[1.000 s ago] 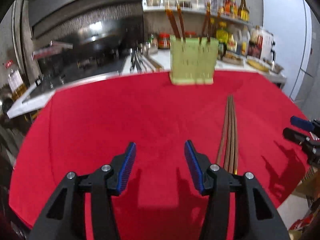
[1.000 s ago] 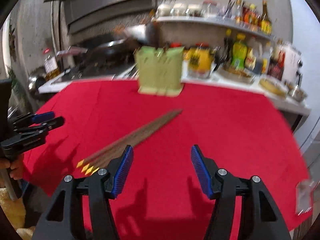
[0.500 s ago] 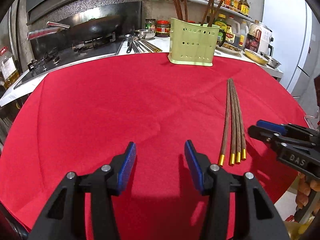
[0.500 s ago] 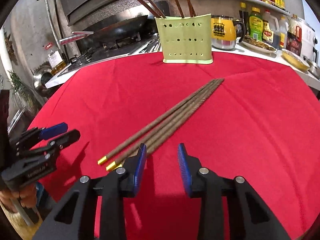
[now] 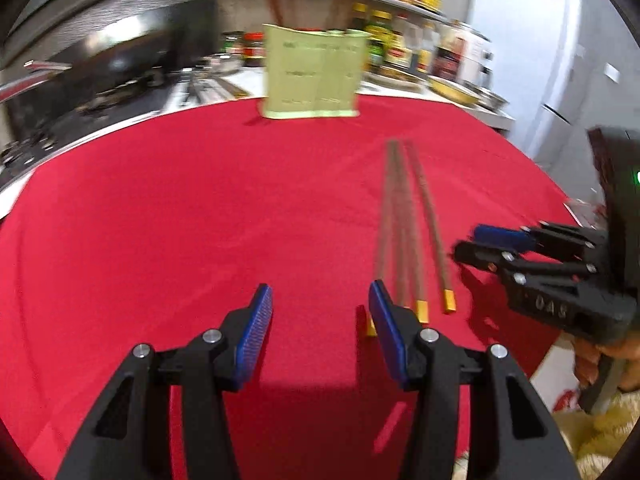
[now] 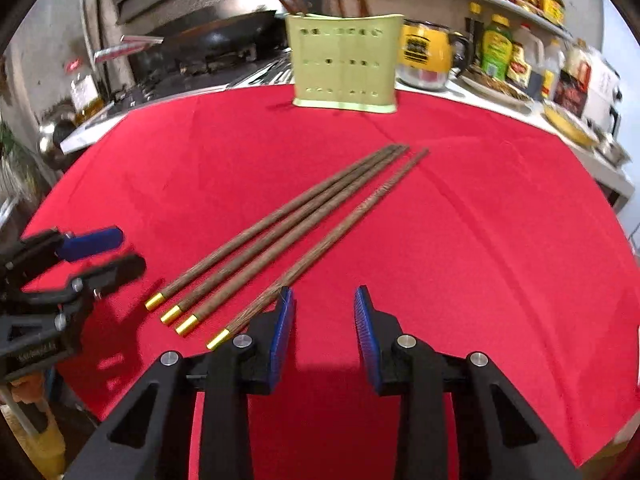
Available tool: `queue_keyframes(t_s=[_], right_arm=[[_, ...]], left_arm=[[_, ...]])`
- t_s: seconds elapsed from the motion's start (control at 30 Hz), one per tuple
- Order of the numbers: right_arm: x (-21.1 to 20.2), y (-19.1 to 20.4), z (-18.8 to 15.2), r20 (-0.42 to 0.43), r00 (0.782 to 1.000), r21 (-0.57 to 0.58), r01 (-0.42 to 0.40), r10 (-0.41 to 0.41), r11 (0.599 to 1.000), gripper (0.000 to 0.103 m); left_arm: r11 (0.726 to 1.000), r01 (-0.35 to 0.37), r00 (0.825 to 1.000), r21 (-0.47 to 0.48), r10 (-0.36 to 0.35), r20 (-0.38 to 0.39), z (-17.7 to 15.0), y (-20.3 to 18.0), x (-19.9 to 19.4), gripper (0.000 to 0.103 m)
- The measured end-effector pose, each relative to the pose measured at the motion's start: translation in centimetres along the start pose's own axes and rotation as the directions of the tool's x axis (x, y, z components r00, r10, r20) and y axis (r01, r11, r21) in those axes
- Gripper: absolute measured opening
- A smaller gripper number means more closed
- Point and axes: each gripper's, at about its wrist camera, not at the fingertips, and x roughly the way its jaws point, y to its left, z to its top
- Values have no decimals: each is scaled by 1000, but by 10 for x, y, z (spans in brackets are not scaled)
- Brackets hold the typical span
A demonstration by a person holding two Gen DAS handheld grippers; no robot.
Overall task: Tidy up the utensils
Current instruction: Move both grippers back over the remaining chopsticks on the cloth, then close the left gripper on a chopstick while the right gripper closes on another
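Red cloth covers the worktop (image 6: 480, 240), and four wooden chopsticks (image 6: 288, 224) lie on it just ahead and left of the right claw (image 6: 324, 330), whose jaws have just been closing and now stand half spread on nothing. The nearest stick sits outside its left pad, so a pinch here would likely miss or scatter the sticks. The left claw (image 5: 318, 328), also half spread and empty, crowds the gold tips; the two claws could collide. Well beyond stands the green holder (image 6: 344, 64).

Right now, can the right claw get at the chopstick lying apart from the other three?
Probably yes. The lone chopstick lies bare on the red cloth, its gold tip just beside the right claw, whose jaws stand open with nothing between them. The left claw is off to the side, clear of it.
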Motion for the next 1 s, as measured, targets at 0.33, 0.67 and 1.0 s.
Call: queue_keyframes(t_s=[0.33, 0.67, 1.0], right_arm=[[18, 3, 16, 13, 998, 36, -66, 66, 997, 34], [19, 1, 16, 14, 998, -70, 62, -61, 996, 16], [2, -42, 1, 29, 993, -116, 115, -112, 987, 11]], left_arm=[[998, -28, 998, 63, 31, -47, 7, -20, 21, 39], [981, -115, 990, 157, 126, -62, 14, -29, 27, 10], [984, -80, 992, -161, 64, -105, 3, -6, 7, 7]])
